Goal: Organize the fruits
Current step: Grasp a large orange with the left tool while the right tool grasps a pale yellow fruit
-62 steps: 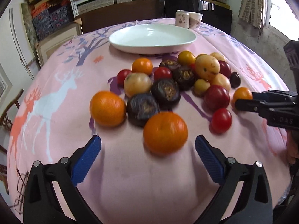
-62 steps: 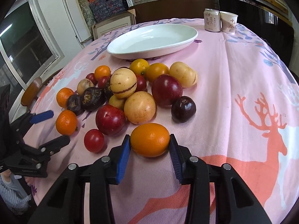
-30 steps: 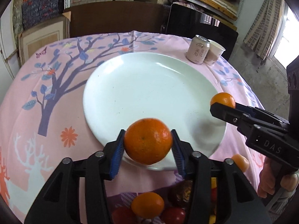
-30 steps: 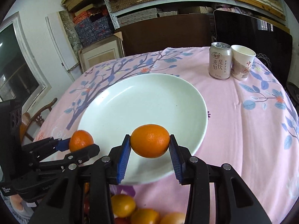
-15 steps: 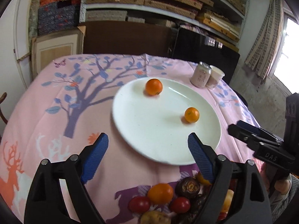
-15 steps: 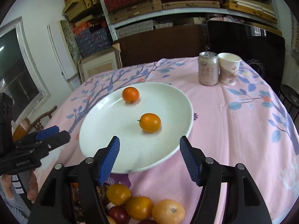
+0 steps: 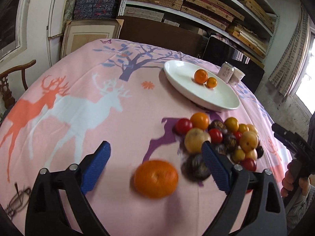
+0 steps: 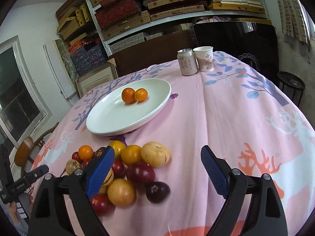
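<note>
Both oranges (image 8: 134, 95) now on plate (image 8: 110, 125), touching, left tongs (image 7: 155, 165) & right tongs (image 8: 157, 169) just spread wide, empty, pulled back, mandarin (image 7: 156, 179) on counter (image 7: 118, 118) btwn left tongs, fruit pile (image 8: 126, 169) beside right tongs, can (image 8: 187, 62) & cup (image 8: 204, 59) beyond.

The white plate (image 8: 157, 106) looks smooth and shiny. The pink cloth (image 8: 226, 122) on the table looks soft and matt. The can (image 8: 186, 62) is shiny metal, and the cup (image 8: 204, 59) beside it is paper. The oranges (image 8: 129, 95) have bumpy skin. The chair (image 7: 13, 78) is shiny brown wood.
</note>
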The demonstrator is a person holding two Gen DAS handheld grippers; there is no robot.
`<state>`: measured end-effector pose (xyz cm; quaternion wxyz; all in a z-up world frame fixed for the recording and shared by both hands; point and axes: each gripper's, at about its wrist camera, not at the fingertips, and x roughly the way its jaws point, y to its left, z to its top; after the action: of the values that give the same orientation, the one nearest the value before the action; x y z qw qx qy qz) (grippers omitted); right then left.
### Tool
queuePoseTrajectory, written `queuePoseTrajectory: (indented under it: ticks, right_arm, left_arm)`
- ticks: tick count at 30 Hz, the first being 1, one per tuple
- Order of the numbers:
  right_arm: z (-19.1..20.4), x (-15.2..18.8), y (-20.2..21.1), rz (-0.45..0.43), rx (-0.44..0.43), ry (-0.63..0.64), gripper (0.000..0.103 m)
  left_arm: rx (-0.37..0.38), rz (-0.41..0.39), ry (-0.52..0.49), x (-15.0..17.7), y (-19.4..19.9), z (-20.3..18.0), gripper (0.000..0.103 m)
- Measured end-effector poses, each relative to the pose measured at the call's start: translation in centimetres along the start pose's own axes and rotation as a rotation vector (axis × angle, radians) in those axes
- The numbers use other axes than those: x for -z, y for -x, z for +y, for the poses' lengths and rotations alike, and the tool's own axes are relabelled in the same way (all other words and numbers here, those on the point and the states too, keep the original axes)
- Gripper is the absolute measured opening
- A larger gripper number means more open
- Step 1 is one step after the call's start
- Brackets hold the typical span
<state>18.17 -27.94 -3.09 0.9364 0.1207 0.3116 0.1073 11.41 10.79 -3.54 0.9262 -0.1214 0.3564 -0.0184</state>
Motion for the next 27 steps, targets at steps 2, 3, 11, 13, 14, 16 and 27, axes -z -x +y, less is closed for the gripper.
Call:
queuePoseTrajectory:
  ticks: [2,3,11,13,14,16,27]
  right_arm:
    - [-0.4,0.3,0.7,-0.017,-0.008,-0.023,0.094]
    - [-0.6,0.4,1.0,-0.027,-0.012,-0.038,0.094]
    - [-1.5,0.6,1.3,-0.038,-0.019,-0.082,0.095]
    - [-1.5,0.6,1.3,-0.038,-0.018,-0.075,0.095]
    - [-1.4,0.6,1.3,-0.037,-0.016,-0.068,0.095]
    - [-1.0,0.7,1.2,-0.034,-0.011,-0.047,0.095]
    - [0.0,1.0,1.1,-0.025,0.001,0.001,0.096]
  left_arm:
    - [0.025,0.002,0.03,0.6,0.9,0.8,0.094]
    - [0.037,-0.002,0.042,0.8,1.3,1.1,0.095]
    - [0.056,0.102,0.039,2.0,0.3,0.8,0.095]
    - [0.043,0.13,-0.014,2.1,-0.2,-0.3,0.095]
    - [0.037,0.14,-0.032,2.2,-0.4,-0.7,0.095]
    - [0.026,0.162,-0.06,2.3,-0.9,-1.3,0.095]
    - [0.006,0.194,-0.087,1.3,-2.5,-2.0,0.07]
